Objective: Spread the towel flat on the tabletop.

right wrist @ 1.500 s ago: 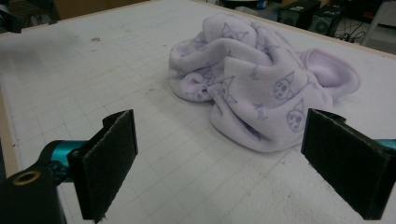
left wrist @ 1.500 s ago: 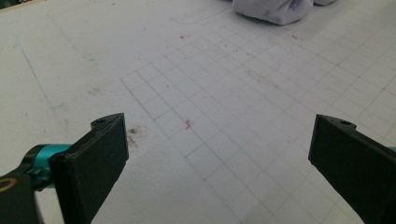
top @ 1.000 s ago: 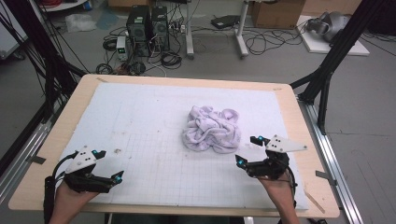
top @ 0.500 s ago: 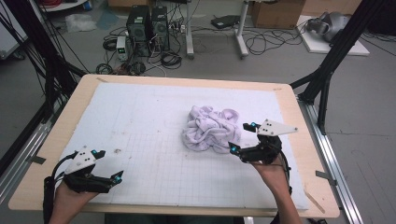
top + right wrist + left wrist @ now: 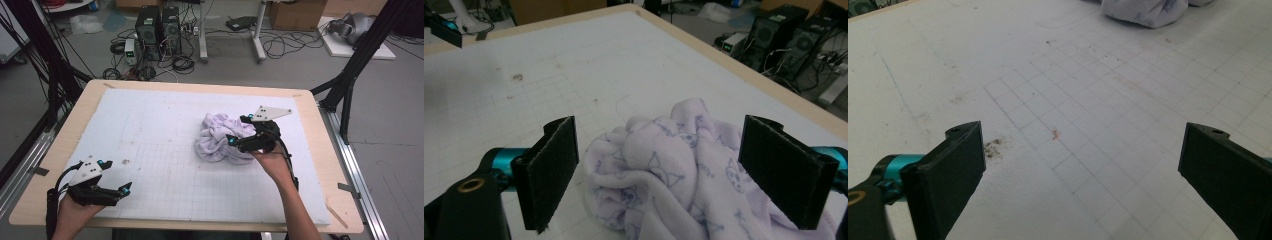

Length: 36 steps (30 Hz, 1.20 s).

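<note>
— Since a second ago, what's moved?

— Only the right gripper [image 5: 239, 131]: it has come forward from the near right part of the mat and now sits at the near right side of the crumpled cloth [image 5: 220, 137]. The left gripper [image 5: 116, 177] has stayed near the front left corner.

— And the jaws?

— Both spread wide. In the right gripper view the cloth [image 5: 674, 175] bulges up between the two black pads, nothing pinched yet. In the left gripper view the jaws frame bare gridded mat [image 5: 1088, 125], holding nothing.

— Where's the cloth sitting?

— Right of centre on the white mat [image 5: 150, 125], bunched into one soft lilac heap with a small printed pattern.

— What could go wrong?

— I'd guess a closing grip takes several folds at once, since the heap is layered, so the whole bundle lifts rather than one edge. A shallow bite could also slip off the fleecy surface.

— Count?

— One cloth, one mat, one table [image 5: 320, 150], two grippers.
</note>
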Each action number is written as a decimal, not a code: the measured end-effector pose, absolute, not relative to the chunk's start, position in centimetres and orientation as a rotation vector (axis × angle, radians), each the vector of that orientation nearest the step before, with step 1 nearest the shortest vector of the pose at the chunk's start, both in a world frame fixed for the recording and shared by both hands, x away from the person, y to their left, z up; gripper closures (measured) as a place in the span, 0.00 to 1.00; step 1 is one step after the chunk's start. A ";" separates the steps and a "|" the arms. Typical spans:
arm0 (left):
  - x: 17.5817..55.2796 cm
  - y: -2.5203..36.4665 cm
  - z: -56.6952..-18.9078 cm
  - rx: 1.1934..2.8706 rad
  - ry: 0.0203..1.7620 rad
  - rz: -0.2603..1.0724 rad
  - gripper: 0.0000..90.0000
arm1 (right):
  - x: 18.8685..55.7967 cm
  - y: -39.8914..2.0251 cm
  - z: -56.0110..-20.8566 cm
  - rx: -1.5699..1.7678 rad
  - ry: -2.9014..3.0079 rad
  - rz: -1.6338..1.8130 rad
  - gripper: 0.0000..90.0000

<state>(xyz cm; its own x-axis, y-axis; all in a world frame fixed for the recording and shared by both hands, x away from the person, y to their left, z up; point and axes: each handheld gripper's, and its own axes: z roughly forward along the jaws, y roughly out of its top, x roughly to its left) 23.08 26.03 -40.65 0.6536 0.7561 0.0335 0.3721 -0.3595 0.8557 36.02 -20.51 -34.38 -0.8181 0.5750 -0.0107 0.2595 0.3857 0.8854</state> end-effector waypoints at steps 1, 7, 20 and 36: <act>23.1 26.1 -40.7 1.969 0.883 0.542 0.06 | 36.3 -20.3 -34.6 0.732 2.343 1.393 0.17; 23.1 25.9 -40.7 1.974 0.878 0.536 0.06 | 38.5 -19.1 -37.7 0.802 2.423 1.301 0.23; 23.3 25.6 -40.8 1.984 0.872 0.525 0.06 | 39.0 -18.2 -41.2 0.783 2.466 1.156 0.59; 23.6 25.2 -40.9 1.989 0.857 0.509 0.06 | 36.2 -17.1 -35.5 0.709 2.508 1.332 0.79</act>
